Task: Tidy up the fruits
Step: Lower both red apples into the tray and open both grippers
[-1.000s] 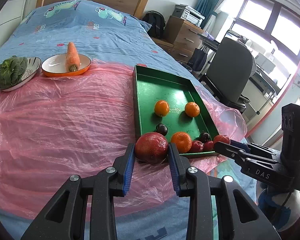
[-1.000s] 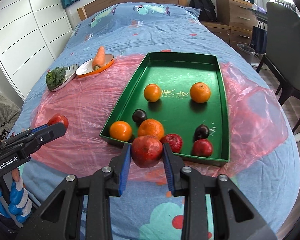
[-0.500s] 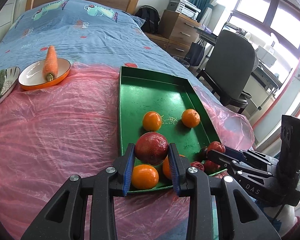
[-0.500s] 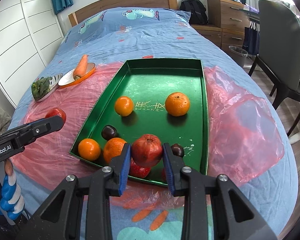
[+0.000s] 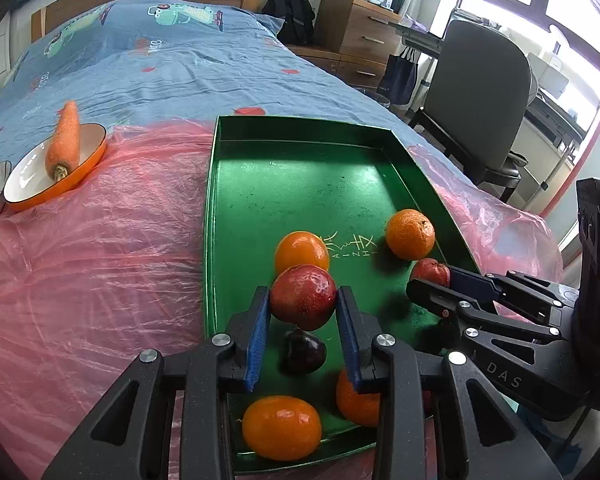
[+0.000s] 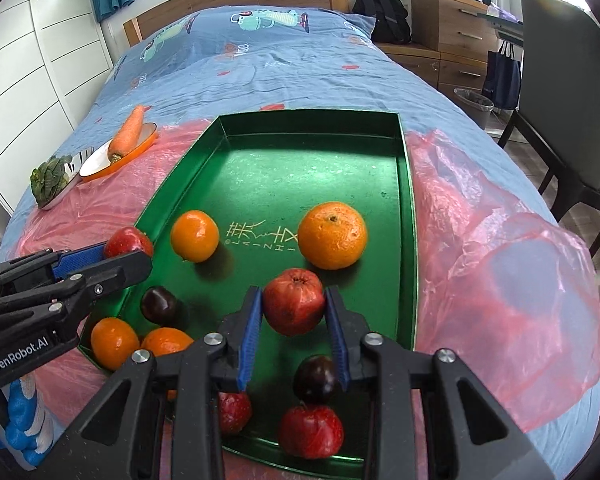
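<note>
Both grippers hover over the green rectangular metal tray (image 6: 406, 184), which lies on pink plastic sheeting (image 5: 92, 264) spread over the bed. Left gripper (image 5: 303, 320) is clamped on a dark red round fruit (image 5: 303, 297) above the tray's near left part; right gripper (image 6: 294, 320) is clamped on a similar red fruit (image 6: 295, 306) above the near right part. Neither is released yet. Already in the tray: several oranges, two dark plums, two small red fruits at the near edge. I judge the task well along, with these two fruits left to set down. Right view alone shows the leafy greens in a striped bowl (image 6: 52, 178) and the near-edge red fruits; both show the carrot (image 5: 65, 140) on its orange dish.
</note>
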`<action>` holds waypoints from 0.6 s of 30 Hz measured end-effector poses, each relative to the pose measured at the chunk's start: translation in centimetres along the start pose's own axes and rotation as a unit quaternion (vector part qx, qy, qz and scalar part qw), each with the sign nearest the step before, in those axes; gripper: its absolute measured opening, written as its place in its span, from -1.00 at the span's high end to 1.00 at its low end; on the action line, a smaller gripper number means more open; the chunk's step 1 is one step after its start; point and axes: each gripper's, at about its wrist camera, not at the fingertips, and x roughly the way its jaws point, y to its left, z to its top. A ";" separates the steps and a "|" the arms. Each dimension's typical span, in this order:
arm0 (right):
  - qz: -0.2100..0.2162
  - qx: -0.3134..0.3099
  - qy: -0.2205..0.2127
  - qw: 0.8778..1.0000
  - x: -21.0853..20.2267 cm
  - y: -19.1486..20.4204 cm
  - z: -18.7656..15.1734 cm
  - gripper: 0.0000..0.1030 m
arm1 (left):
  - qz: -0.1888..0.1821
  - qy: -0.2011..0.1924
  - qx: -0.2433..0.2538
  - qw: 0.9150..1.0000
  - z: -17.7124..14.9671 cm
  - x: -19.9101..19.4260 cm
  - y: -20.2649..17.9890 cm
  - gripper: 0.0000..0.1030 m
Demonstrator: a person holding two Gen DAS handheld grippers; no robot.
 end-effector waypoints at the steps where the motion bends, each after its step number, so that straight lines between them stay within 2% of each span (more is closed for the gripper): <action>1: -0.002 0.000 0.003 1.000 0.3 -0.1 0.1 0.01 | 0.000 0.002 -0.001 1.000 0.2 0.4 -0.1 0.45; 7: -0.008 0.010 0.008 1.000 1.4 -0.7 0.5 0.01 | 0.010 0.021 -0.009 1.000 0.6 2.3 0.0 0.45; 12: -0.037 0.015 -0.003 0.999 1.6 -0.7 0.8 -0.08 | 0.021 0.028 -0.016 0.999 0.6 2.8 0.3 0.44; 13: -0.042 0.016 -0.004 0.999 1.6 -0.7 0.9 -0.15 | 0.023 0.026 -0.014 0.999 0.6 2.7 0.3 0.41; 15: -0.050 0.011 -0.008 0.999 1.4 -0.6 0.9 -0.90 | 0.028 0.018 -0.008 0.999 0.5 2.3 0.0 0.27; 16: -0.050 0.007 -0.014 0.999 1.2 -0.4 1.0 -0.94 | 0.030 0.014 -0.005 0.999 0.6 2.2 -0.1 0.17; 18: -0.050 0.001 -0.021 0.999 0.7 -0.2 1.1 -0.95 | 0.032 0.007 0.000 0.999 0.7 1.7 -0.3 0.15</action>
